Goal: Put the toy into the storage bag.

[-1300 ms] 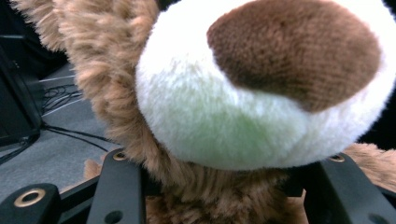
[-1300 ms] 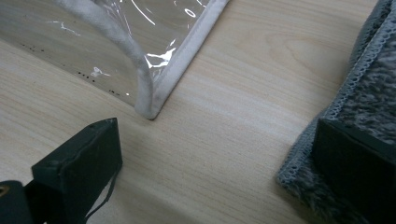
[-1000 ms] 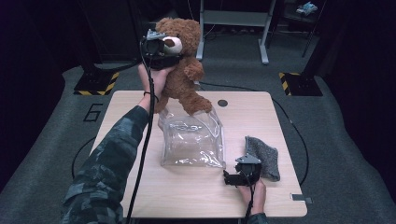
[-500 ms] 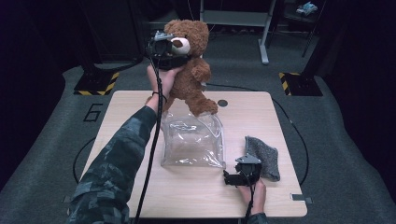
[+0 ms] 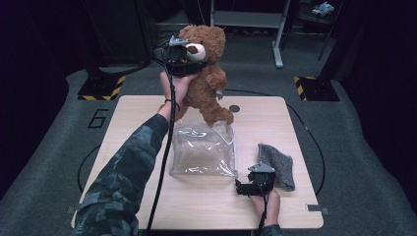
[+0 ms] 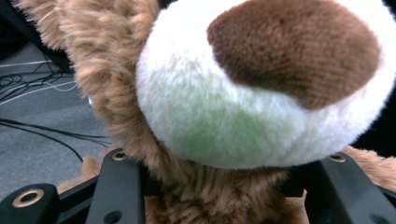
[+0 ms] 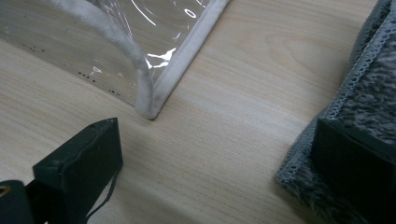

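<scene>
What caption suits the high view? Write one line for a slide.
Left gripper holds a teddy bear above a clear bag on the table.

From above, the left tongs (image 5: 183, 53) are covering much of the teddy bear's (image 5: 209, 83) face, and where their jaws are pressing into the fur cannot be made out. In the left gripper view the bear's head is running off the top and both sides, and the jaw tips are sinking out of sight under the snout. The clear plastic bag (image 7: 116, 42) is getting cut off by the top and left edges in the right gripper view, and the grey knitted cloth (image 7: 369, 98) by the right edge, with one jaw hiding part of it. The items on the far shelf (image 5: 324, 9) are too small to identify.
</scene>
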The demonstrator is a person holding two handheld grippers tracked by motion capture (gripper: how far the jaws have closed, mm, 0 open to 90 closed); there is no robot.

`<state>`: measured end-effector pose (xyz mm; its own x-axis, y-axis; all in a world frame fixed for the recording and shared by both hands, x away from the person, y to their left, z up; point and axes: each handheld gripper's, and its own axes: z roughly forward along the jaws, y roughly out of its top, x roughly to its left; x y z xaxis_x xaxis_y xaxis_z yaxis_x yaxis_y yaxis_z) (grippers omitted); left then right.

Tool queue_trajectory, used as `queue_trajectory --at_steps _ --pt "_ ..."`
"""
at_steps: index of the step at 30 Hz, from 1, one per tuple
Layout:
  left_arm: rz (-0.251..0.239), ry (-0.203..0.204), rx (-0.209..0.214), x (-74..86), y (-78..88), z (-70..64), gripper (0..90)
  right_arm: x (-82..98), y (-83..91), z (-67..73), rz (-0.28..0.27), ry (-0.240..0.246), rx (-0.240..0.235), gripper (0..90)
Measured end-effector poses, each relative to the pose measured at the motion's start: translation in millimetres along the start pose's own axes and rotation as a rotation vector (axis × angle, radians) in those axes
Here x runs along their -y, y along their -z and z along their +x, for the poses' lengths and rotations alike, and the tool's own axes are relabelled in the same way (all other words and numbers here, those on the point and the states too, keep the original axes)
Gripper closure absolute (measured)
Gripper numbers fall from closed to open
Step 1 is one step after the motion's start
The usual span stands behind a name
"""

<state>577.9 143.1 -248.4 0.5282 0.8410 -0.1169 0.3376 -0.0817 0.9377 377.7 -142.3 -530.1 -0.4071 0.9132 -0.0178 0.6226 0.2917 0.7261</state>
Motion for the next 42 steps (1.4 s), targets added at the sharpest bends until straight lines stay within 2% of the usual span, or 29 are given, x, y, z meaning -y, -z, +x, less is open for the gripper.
queue_trajectory --at_steps 12,21,27,34,38,42 --pt "0.033 0.004 0.027 28.8 4.3 3.0 47.0 0.1 0.0 0.1 0.0 -0.001 0.002 1.8" --pt "0.073 0.035 0.053 49.0 1.1 4.3 45.7 0.0 0.3 -0.1 0.004 0.002 0.008 1.8" --pt "0.108 0.045 0.051 61.7 0.1 3.6 44.6 0.1 0.0 -0.1 0.0 0.0 0.006 1.8" --pt "0.161 0.038 0.041 73.3 2.4 1.1 42.6 0.1 0.0 0.1 0.001 -0.002 0.006 1.8" --pt "0.193 0.042 0.05 81.5 3.8 -0.2 42.3 0.1 -0.1 -0.2 -0.001 0.001 0.007 1.8" --pt "0.239 0.015 0.054 89.1 5.5 -4.6 42.1 0.1 0.0 -0.1 -0.001 -0.001 0.004 1.8"
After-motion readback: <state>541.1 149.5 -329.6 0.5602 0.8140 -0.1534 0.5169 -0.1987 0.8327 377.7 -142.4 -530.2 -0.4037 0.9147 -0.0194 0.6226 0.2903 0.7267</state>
